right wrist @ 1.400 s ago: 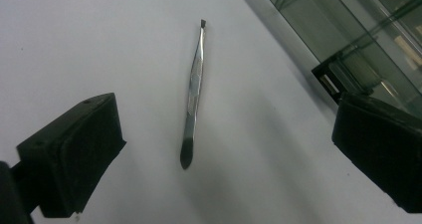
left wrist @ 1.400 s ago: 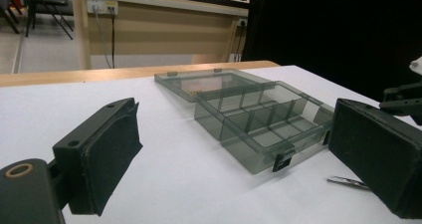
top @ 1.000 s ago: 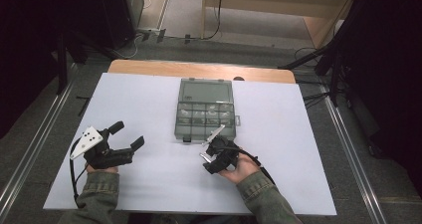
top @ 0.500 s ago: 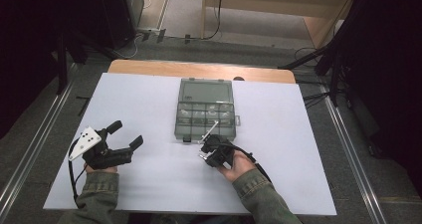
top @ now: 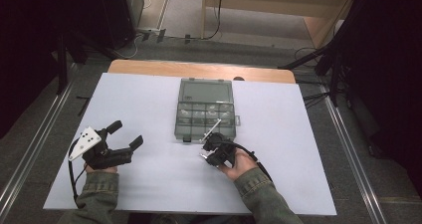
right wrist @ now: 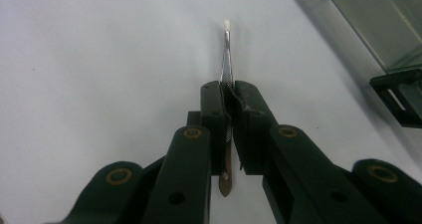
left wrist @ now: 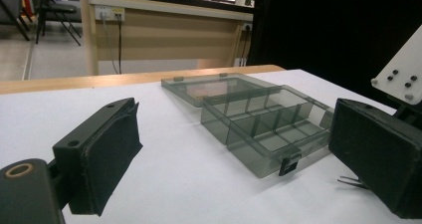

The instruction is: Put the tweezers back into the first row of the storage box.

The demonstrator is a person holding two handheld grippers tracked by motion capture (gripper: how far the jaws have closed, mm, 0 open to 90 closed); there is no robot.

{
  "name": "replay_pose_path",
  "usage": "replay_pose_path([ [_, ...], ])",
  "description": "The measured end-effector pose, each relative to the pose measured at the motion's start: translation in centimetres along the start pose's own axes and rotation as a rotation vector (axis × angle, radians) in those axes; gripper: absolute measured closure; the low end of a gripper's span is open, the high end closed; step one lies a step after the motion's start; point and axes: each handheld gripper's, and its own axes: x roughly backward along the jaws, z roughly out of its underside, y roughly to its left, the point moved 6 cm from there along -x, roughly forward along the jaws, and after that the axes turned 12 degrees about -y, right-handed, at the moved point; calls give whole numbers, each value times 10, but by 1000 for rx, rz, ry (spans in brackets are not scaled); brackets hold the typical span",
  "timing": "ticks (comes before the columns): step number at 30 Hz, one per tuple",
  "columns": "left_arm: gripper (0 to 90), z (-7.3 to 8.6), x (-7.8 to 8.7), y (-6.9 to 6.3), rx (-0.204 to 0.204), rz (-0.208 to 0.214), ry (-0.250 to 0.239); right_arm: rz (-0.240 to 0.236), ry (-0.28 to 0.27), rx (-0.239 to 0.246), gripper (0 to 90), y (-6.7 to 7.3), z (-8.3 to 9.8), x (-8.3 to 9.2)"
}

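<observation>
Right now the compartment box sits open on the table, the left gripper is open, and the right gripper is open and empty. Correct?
Not quite: the right gripper is shut on metal tweezers, as the right gripper view shows. The box is open and the left gripper is open.

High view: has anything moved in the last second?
The right tongs, shut on the tweezers, slid slightly left along the box's near edge. The left tongs stayed open in place; the box stayed open too.

No readable text, labels, brands or numbers on anything visible
</observation>
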Motion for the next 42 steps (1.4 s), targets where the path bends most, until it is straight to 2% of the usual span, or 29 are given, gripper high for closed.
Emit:
replay_pose_path([
  [5,57,0,0,0,2,2,3,-8,-8,-22,863,-2,-2,6],
  [15,58,1,-1,0,3,2,3,0,-19,-28,866,-10,-6,10],
  [25,58,1,0,0,5,3,4,3,-43,-2,866,-20,-21,25],
  [32,57,0,1,0,6,4,2,-19,-43,13,866,-32,-32,30],
  [42,57,0,2,0,6,2,0,8,-34,47,866,-47,-47,31],
])
